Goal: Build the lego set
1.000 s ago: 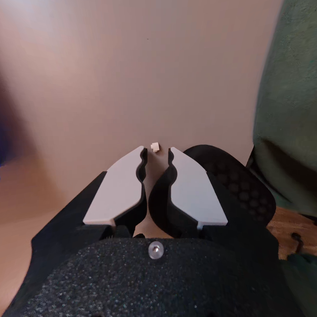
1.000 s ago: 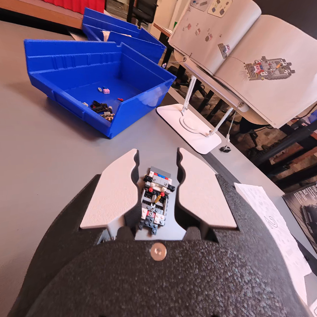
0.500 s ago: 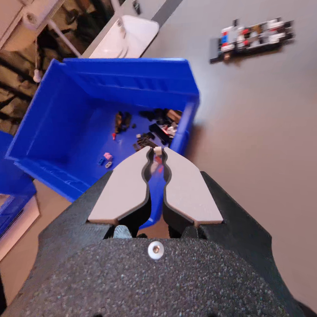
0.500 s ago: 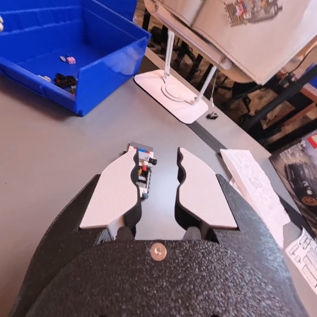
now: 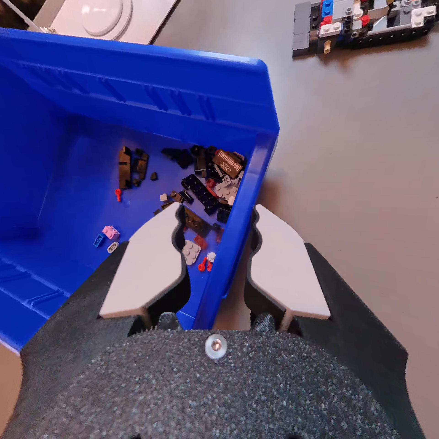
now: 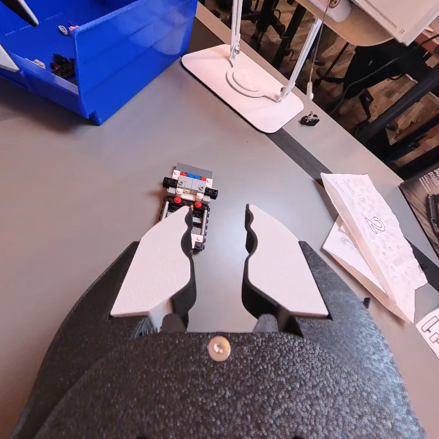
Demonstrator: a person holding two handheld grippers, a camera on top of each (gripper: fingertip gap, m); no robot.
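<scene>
Hovering over the blue bin [image 5: 133,99], your left gripper [image 5: 216,209] has its jaws spread wide and nothing between them. The bin's near side wall runs right up the gap, so one finger sits over the inside and the other over the grey table [image 5: 356,166]. Below the inner finger there's a loose heap of bricks [image 5: 209,183], mostly black and brown, plus a small white round piece [image 5: 211,256] next to a couple of red bits by the wall.

Your right gripper [image 6: 217,209] is wide open too and empty, low over the table. The half-built brick car [image 6: 190,187] sits just ahead; the left fingertip overlaps its rear end in the view, can't tell if it's actually touching. White lamp base [image 6: 242,88] is further back, paper bags [image 6: 370,240] off to the right.

Compared with half a second ago: your left jaws were nearly shut on a tiny white piece, and now they're apart with it gone. Right side looks about the same opening, with the car still off toward the left finger.
</scene>
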